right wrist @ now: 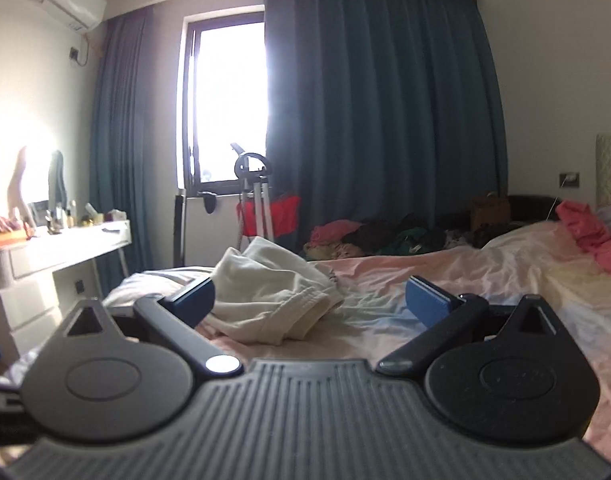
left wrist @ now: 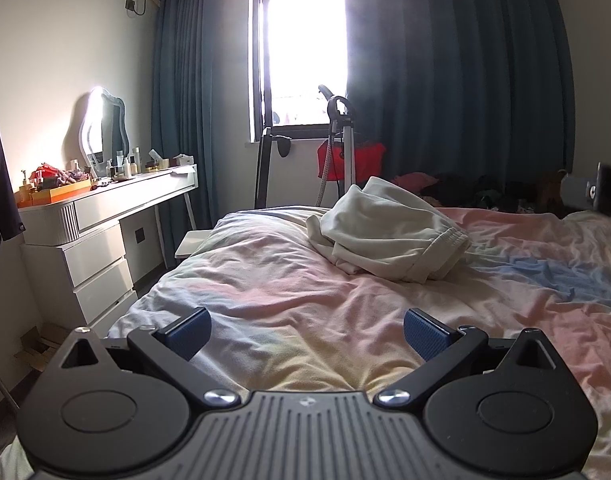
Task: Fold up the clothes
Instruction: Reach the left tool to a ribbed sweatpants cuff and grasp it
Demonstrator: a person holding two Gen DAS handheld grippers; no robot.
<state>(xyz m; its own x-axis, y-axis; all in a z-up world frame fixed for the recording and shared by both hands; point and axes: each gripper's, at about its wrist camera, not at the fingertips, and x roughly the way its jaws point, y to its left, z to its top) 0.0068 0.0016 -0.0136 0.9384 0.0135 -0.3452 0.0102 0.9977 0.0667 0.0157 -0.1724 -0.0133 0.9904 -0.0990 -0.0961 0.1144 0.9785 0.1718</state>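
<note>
A crumpled cream garment (left wrist: 385, 236) with an elastic waistband lies in a heap on the bed's pastel sheet (left wrist: 289, 312). It also shows in the right wrist view (right wrist: 269, 296), just beyond the fingers. My left gripper (left wrist: 307, 330) is open and empty, low over the sheet, well short of the garment. My right gripper (right wrist: 310, 300) is open and empty, close in front of the garment, its left finger (right wrist: 195, 300) beside the heap. A pink garment (right wrist: 589, 232) lies at the bed's far right.
A white dressing table (left wrist: 105, 208) with a lit mirror and bottles stands left of the bed. A garment steamer (left wrist: 341, 144) with a red item stands by the window. A pile of dark and pink clothes (right wrist: 385, 236) lies beyond the bed under blue curtains.
</note>
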